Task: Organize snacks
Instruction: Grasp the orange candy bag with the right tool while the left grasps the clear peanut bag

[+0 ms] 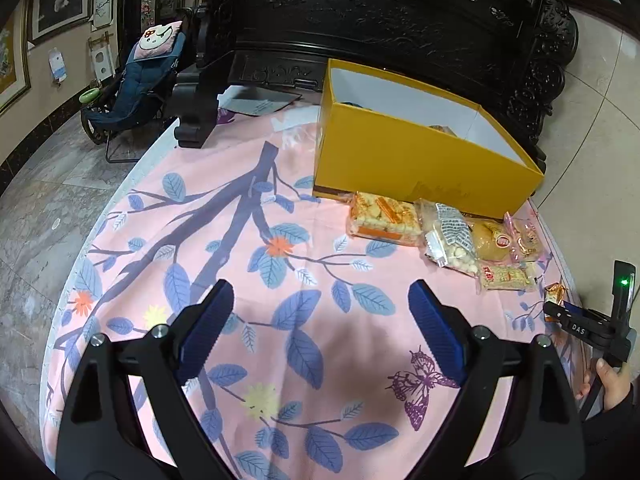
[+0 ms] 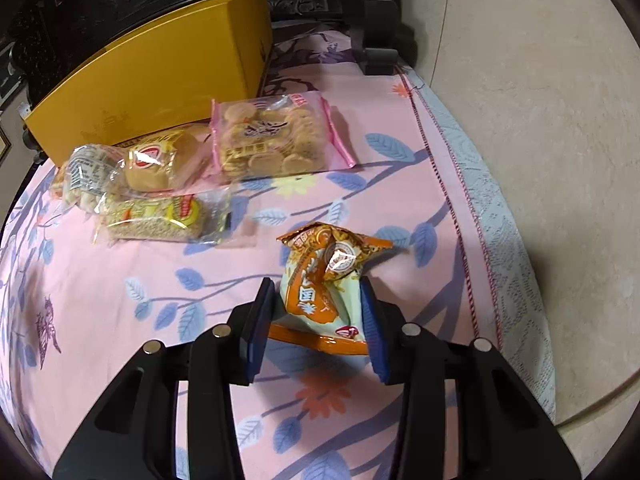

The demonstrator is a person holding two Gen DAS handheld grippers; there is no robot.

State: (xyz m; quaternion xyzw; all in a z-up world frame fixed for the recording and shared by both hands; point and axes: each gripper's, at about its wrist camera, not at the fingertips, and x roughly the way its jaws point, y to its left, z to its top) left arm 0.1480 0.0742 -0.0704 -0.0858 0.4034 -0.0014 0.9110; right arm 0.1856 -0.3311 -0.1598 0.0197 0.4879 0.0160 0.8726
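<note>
My right gripper (image 2: 316, 320) is shut on an orange and pale green snack packet (image 2: 324, 280), held just above the pink cloth. Beyond it lie a sesame bar pack (image 2: 156, 216), a bun pack (image 2: 156, 164) and a pink bag of round biscuits (image 2: 276, 136). The open yellow box (image 1: 400, 160) stands behind the snacks and shows in the right wrist view (image 2: 160, 80) too. My left gripper (image 1: 320, 312) is open and empty above the middle of the cloth. A cracker pack (image 1: 384, 220) and a bag of small white puffs (image 1: 452, 240) lie in front of the box.
The pink floral tablecloth (image 1: 200, 240) covers a table whose right edge (image 2: 492, 220) drops to tiled floor. Dark carved furniture (image 1: 380, 20) stands behind the box. A blue reclining chair (image 1: 136, 92) is at the far left.
</note>
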